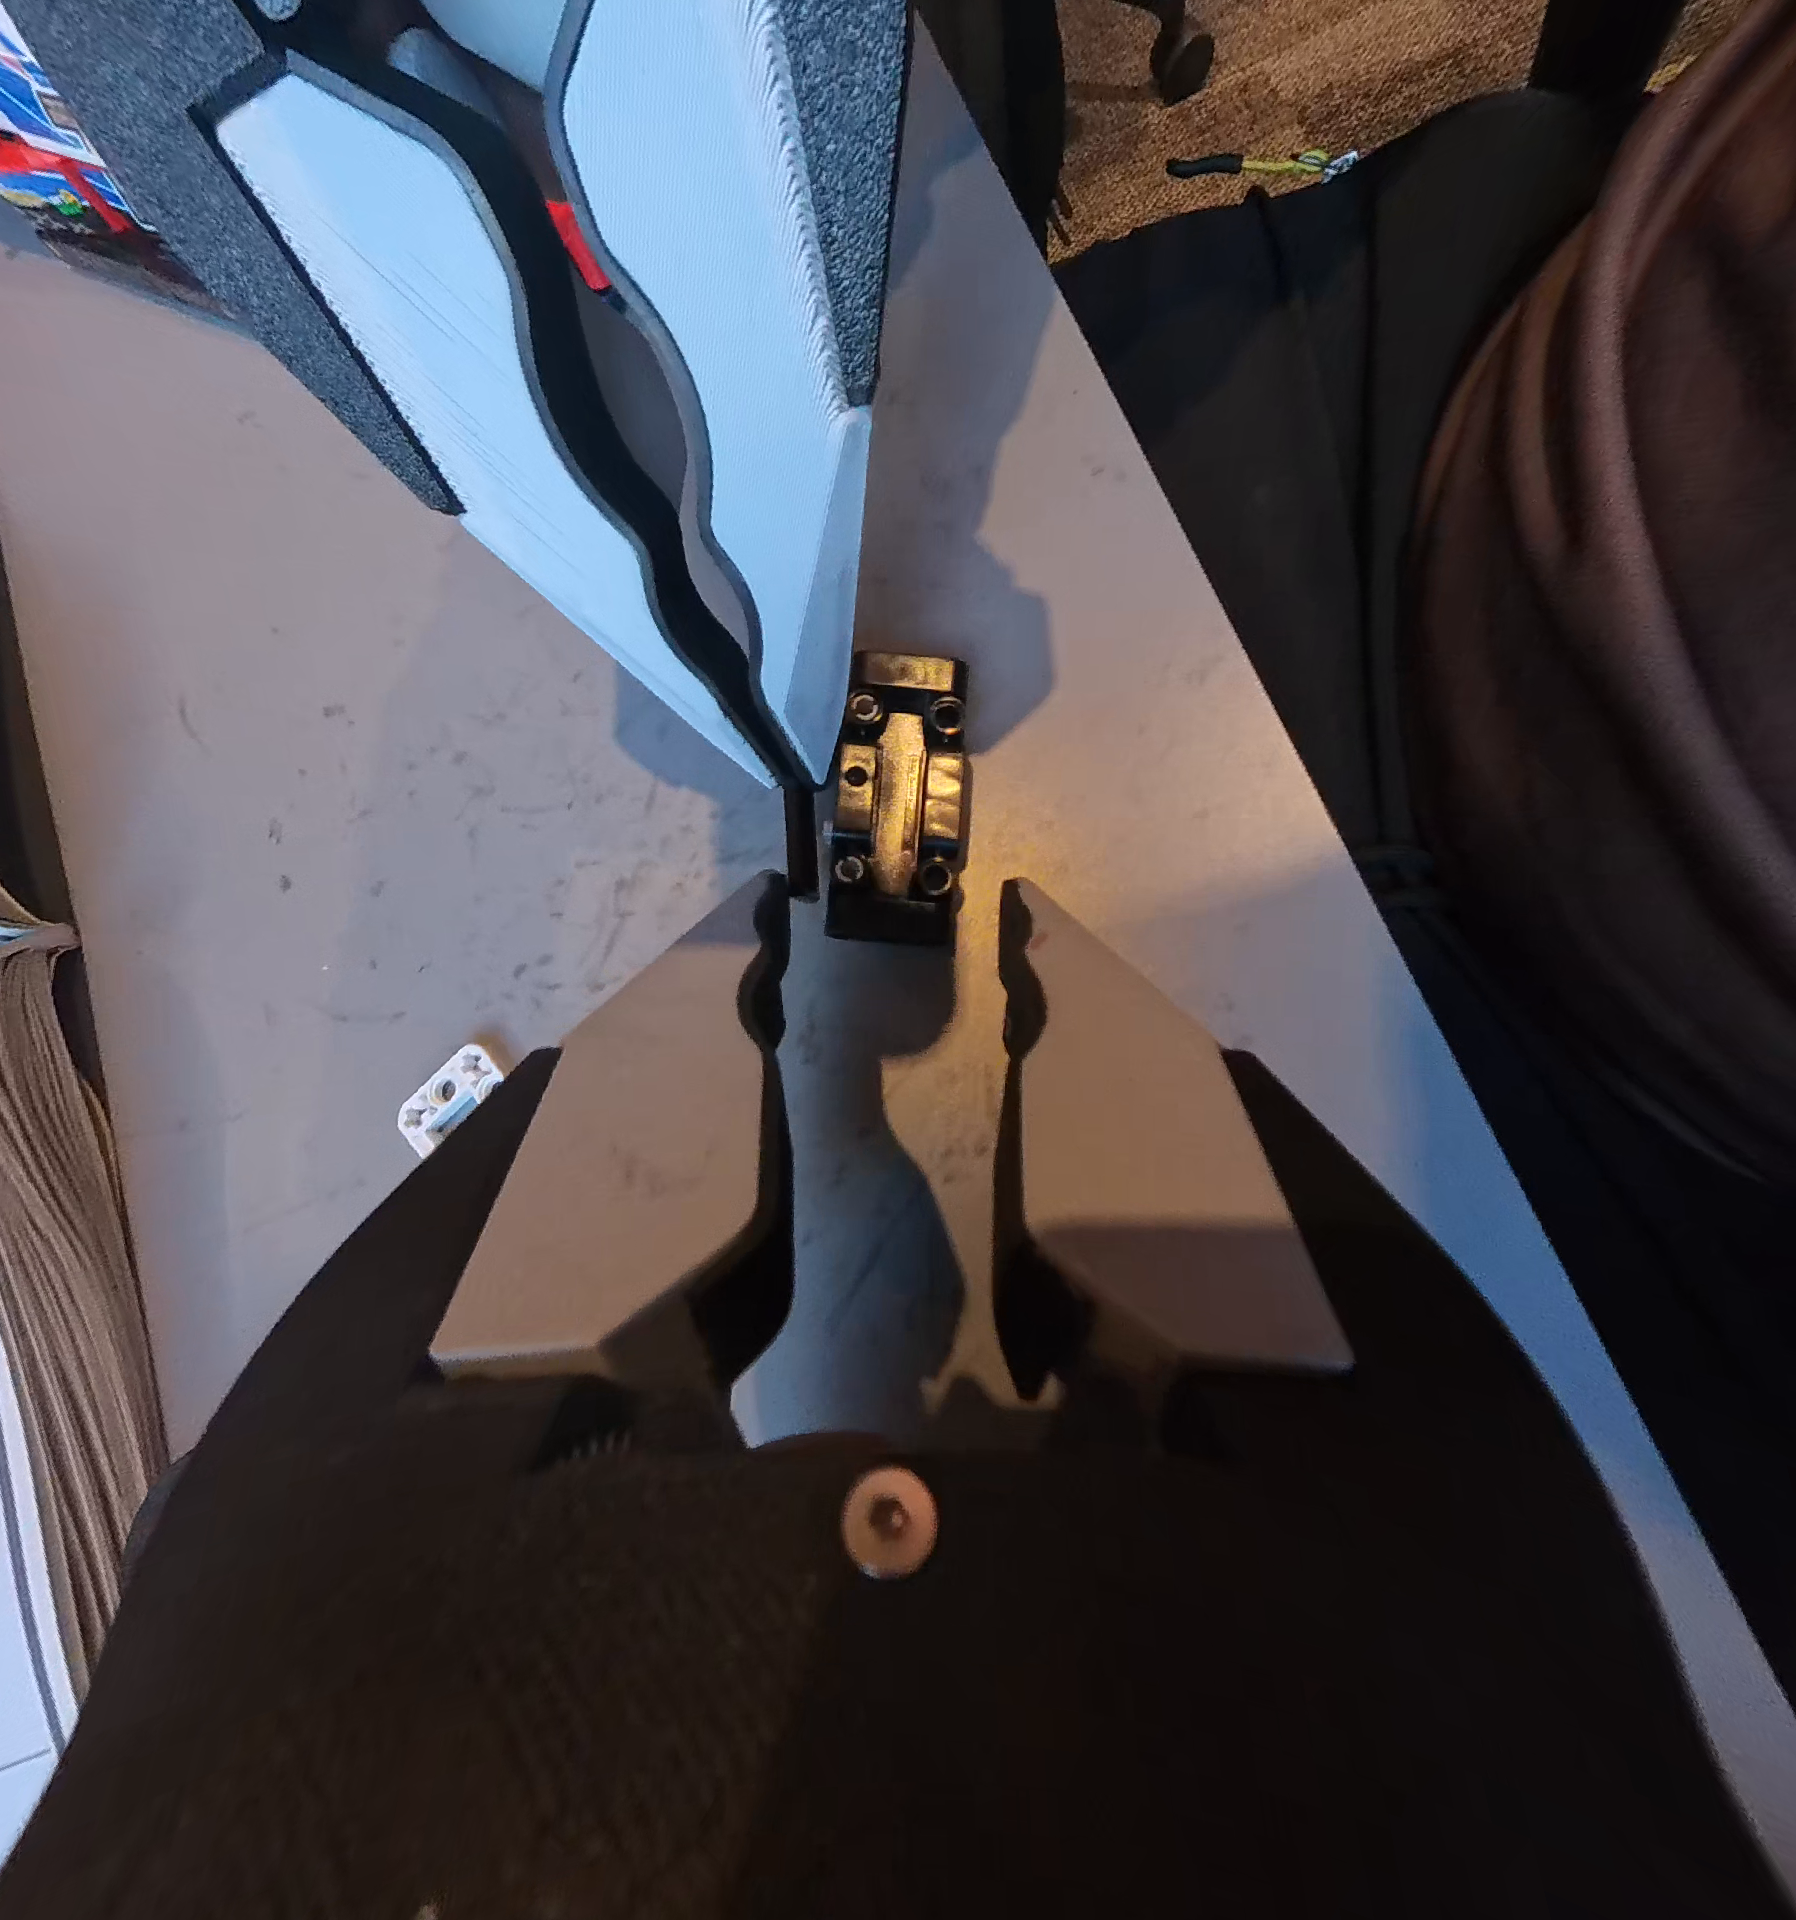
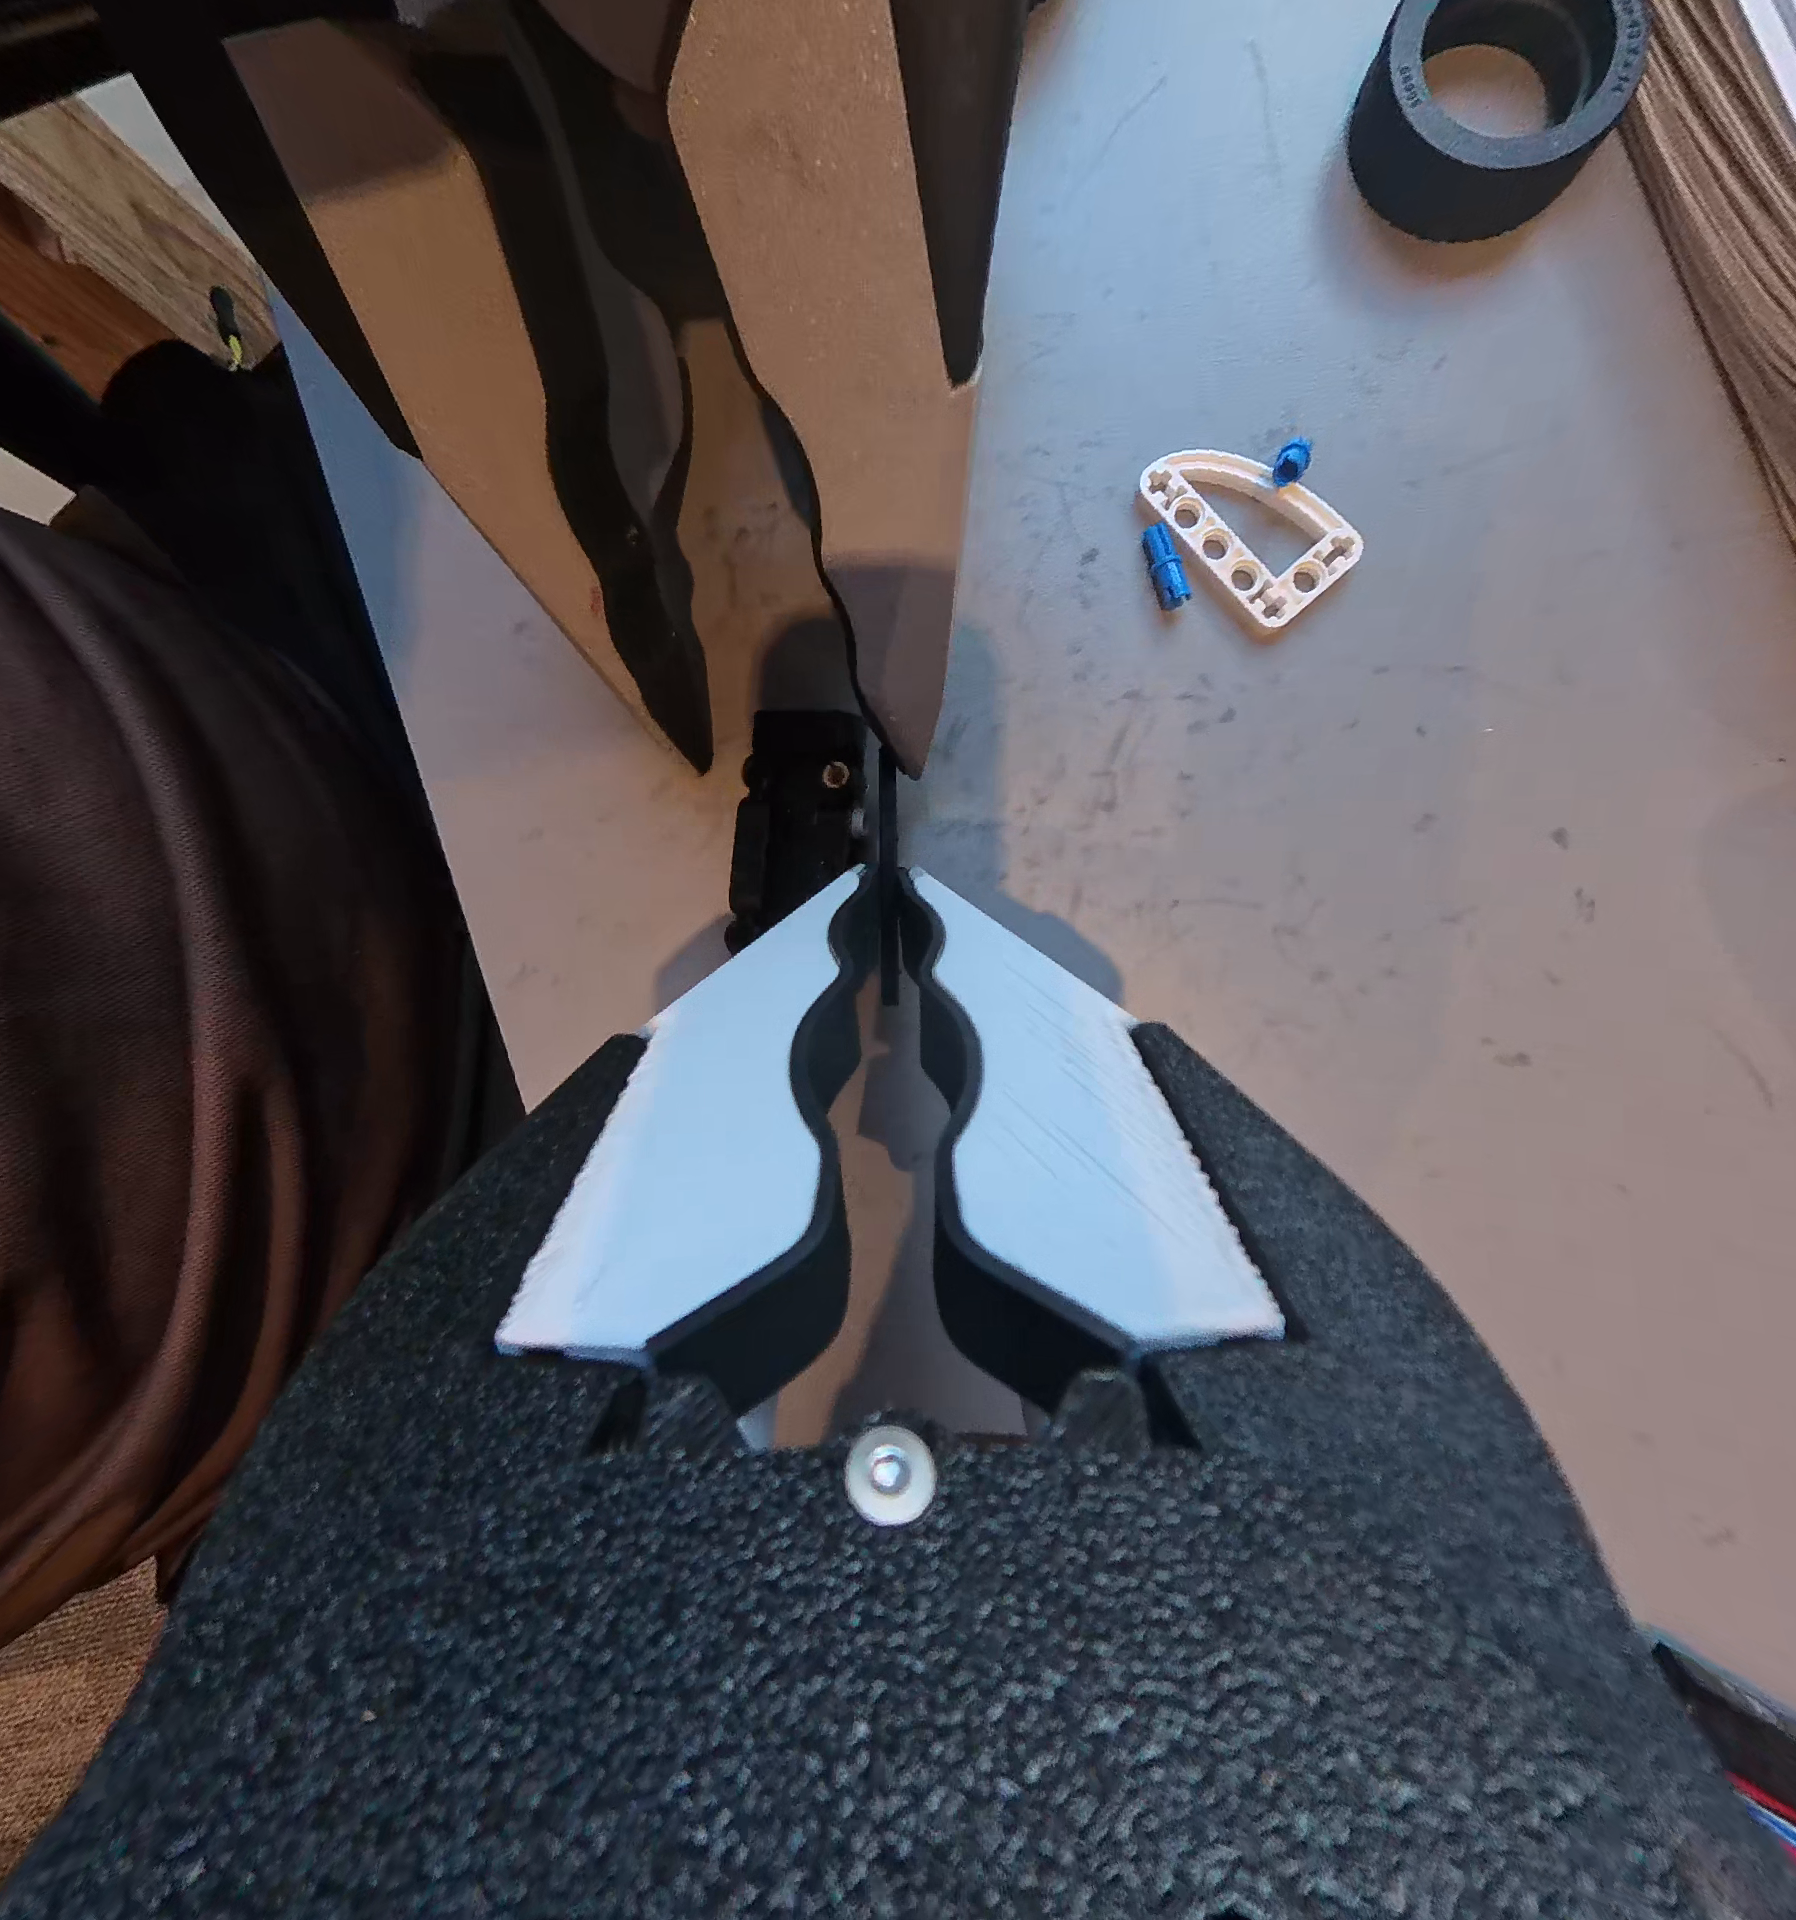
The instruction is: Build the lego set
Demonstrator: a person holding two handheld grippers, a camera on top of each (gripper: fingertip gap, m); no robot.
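A small black Lego assembly point(image 1: 899, 800) with a grey middle part lies on the grey table near its edge. It also shows in the right wrist view point(image 2: 800, 821). My left gripper point(image 1: 894, 888) is open and empty, its dark fingertips just short of the assembly. My right gripper point(image 2: 883, 875) is shut on a thin black rod point(image 2: 889, 935) and holds it right beside the assembly. In the left wrist view the right gripper point(image 1: 798, 774) comes in from above with the rod point(image 1: 800, 842) sticking out of its tips. The left gripper point(image 2: 806, 769) shows opposite in the right wrist view.
A white curved Technic piece point(image 2: 1252, 540) with two blue pins point(image 2: 1169, 566) lies to the right, and a black tyre point(image 2: 1496, 114) farther off. The white piece also shows in the left wrist view point(image 1: 452, 1096). A Lego box point(image 1: 11, 135) stands at the back. The table edge point(image 1: 1237, 623) runs close by, with a person's brown clothing beyond. Left and right tips are no more than a few centimetres apart.
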